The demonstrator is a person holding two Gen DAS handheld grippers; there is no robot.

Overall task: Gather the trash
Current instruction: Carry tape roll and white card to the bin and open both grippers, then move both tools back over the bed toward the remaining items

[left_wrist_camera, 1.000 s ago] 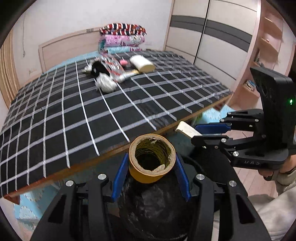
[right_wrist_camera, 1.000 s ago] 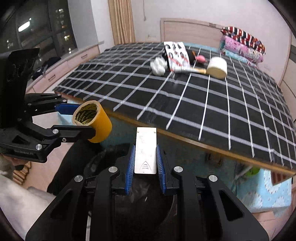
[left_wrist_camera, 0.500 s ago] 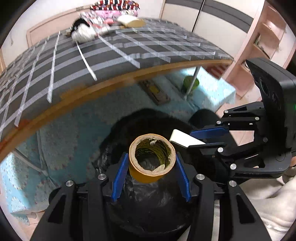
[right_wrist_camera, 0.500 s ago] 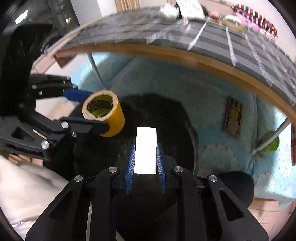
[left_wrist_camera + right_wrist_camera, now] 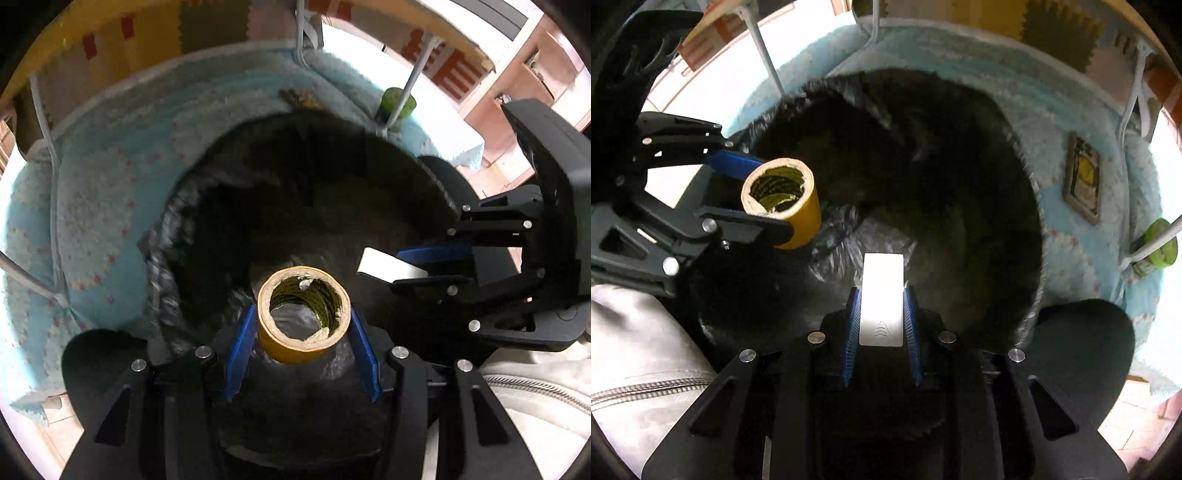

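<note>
Nearest to me, my left gripper [image 5: 303, 326] has its blue pads [image 5: 242, 349] pressed on either side of a yellow tape roll [image 5: 303, 318], gripped across its width with the cardboard core facing the camera, so that crinkled black plastic shows through the hole. In the right wrist view the same roll [image 5: 783, 201] juts from that gripper [image 5: 753, 192] at the upper left, hanging over the bag's near rim.

My right gripper [image 5: 881, 314] is closed narrowly on a flat white card-like packet [image 5: 881, 301], its long edges caught between the blue pads [image 5: 853, 325] and a small chevron mark near its lower end. From the left wrist camera the packet [image 5: 391, 266] shows as a white slab poking out of the right gripper [image 5: 413, 267], just to the right of the tape roll and apart from it.

Both grippers point steeply down into the wide mouth of a black trash bag [image 5: 295, 192], whose shiny, wrinkled lining [image 5: 923, 166] fills the middle of both views. Both items hang above the opening, not touching the bag as far as I can tell.

A pale padded sleeve with a zip [image 5: 639, 362] sits at the lower edge.

Beyond the bag lies a light blue patterned rug [image 5: 110, 192]. On it I see a framed rectangular item [image 5: 1084, 177], a green round object [image 5: 1160, 247] beside thin white metal legs [image 5: 400, 96], and, farthest off, a wooden edge [image 5: 110, 29] overhead.
</note>
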